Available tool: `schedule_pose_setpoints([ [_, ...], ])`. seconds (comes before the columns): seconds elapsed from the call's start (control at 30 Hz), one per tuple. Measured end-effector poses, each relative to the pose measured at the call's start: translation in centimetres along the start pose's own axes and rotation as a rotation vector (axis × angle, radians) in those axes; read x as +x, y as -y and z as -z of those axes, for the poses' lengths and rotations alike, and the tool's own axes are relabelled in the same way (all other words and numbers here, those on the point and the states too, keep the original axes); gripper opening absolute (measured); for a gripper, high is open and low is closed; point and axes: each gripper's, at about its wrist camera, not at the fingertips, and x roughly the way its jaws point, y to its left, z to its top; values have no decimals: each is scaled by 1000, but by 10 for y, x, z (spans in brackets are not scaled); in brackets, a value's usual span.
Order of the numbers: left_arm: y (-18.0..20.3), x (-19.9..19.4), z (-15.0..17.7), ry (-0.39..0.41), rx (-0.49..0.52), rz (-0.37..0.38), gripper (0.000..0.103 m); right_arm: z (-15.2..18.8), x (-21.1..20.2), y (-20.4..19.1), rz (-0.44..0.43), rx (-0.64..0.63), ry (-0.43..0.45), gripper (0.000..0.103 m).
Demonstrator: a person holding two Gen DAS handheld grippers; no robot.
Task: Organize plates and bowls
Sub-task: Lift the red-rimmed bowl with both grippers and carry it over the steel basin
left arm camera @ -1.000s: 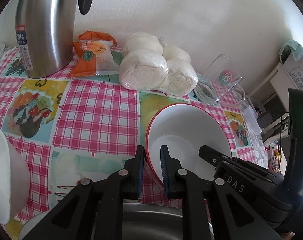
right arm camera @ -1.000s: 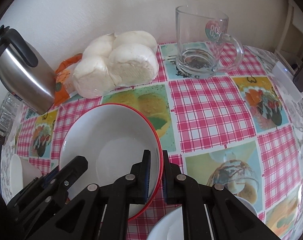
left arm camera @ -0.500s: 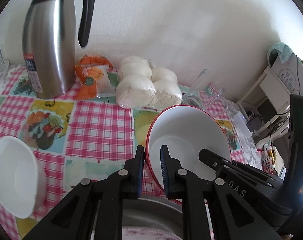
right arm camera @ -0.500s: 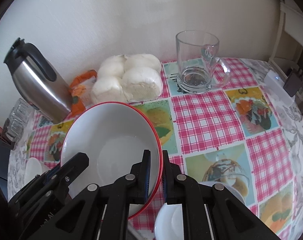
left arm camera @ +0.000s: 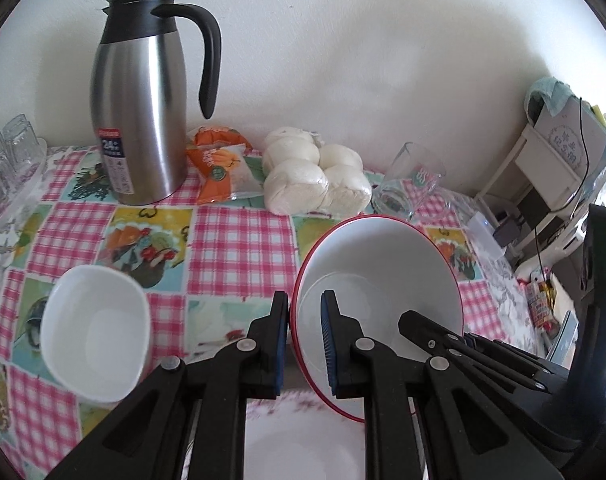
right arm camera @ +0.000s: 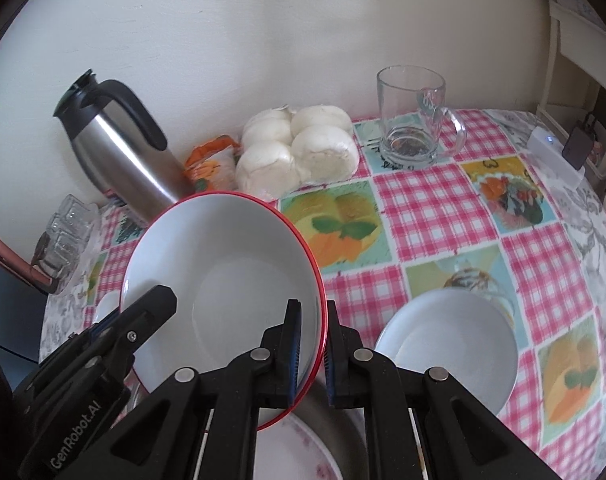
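A white bowl with a red rim (left arm camera: 383,272) hangs tilted above the checked tablecloth, held from both sides. My left gripper (left arm camera: 305,308) is shut on its left rim. On the opposite rim, my right gripper (right arm camera: 313,308) is shut too, with the same bowl (right arm camera: 231,264) ahead of it. A small white squarish bowl (left arm camera: 95,328) stands on the table at the left. Another white bowl (right arm camera: 451,344) stands at the right. Below the grippers lies a white patterned plate (right arm camera: 299,452) inside a steel rim (right arm camera: 343,416); most of it is hidden.
Along the wall stand a steel vacuum jug (left arm camera: 143,120), an orange snack packet (left arm camera: 219,164), a bag of white buns (left arm camera: 315,176) and a glass mug (right arm camera: 415,116). Small glasses (left arm camera: 7,160) sit at the far left. A white box (right arm camera: 551,156) lies at the right table edge.
Both grippers have risen and drawn back with the bowl held between them. More of the table shows, and the small white bowls at left and right have come fully into view.
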Motion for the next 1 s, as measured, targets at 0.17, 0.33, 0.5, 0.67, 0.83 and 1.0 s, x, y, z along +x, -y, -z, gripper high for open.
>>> schedule_pose_setpoints([
  [0.17,7,-10,13,-18,62,-60,17,15,-8,-5,-17,23,-14,11],
  [0.33,5,-18,21,-43,53,-44,16,27,-16,-6,-14,31,-22,11],
  [0.5,7,-28,25,-50,63,-71,16,38,-21,-5,-38,50,-29,11],
  [0.67,2,-38,31,-59,46,-65,16,49,-26,-5,-72,77,-35,11],
  [0.83,-3,-49,40,-59,37,-78,16,62,-29,-7,-120,96,-39,11],
  [1.0,-15,-57,52,-65,9,-63,16,76,-34,-12,-142,101,-26,11],
])
